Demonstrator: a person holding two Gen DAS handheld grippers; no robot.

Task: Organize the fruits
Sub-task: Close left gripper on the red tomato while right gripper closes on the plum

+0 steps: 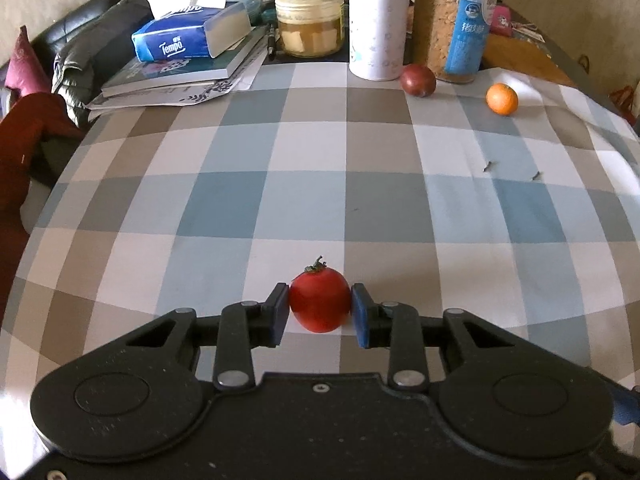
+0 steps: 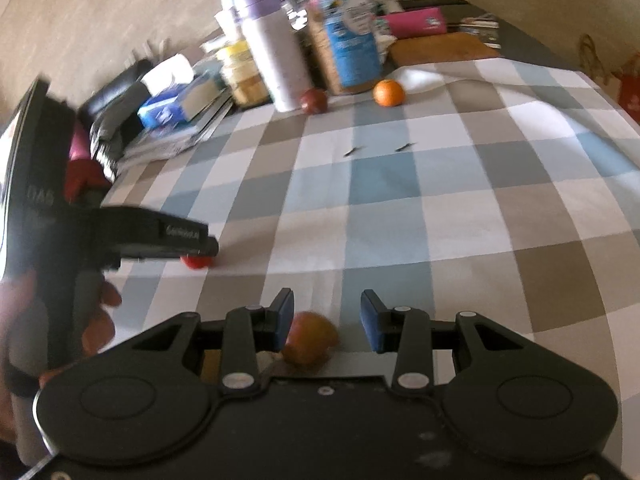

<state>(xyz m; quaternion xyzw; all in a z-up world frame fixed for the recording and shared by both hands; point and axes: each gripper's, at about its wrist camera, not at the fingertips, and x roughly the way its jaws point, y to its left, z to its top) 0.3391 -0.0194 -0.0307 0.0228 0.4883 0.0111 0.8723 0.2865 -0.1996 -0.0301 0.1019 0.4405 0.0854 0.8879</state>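
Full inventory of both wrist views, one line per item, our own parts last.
tomato: 1, red, between the left pads, near edge
apple: 1, red-yellow, blurred, by the right gripper's left pad
dark red fruit: 1, far side, beside the white bottle
orange: 1, orange, far right
white bottle: 1, white, far side
jar: 1, yellow lid, far side
tissue box: 1, blue, on the books
books: stack, far left
tablecloth: 1, checked blue-grey-white
left gripper: shut on the tomato
right gripper: open
hand: 1, holding the left gripper
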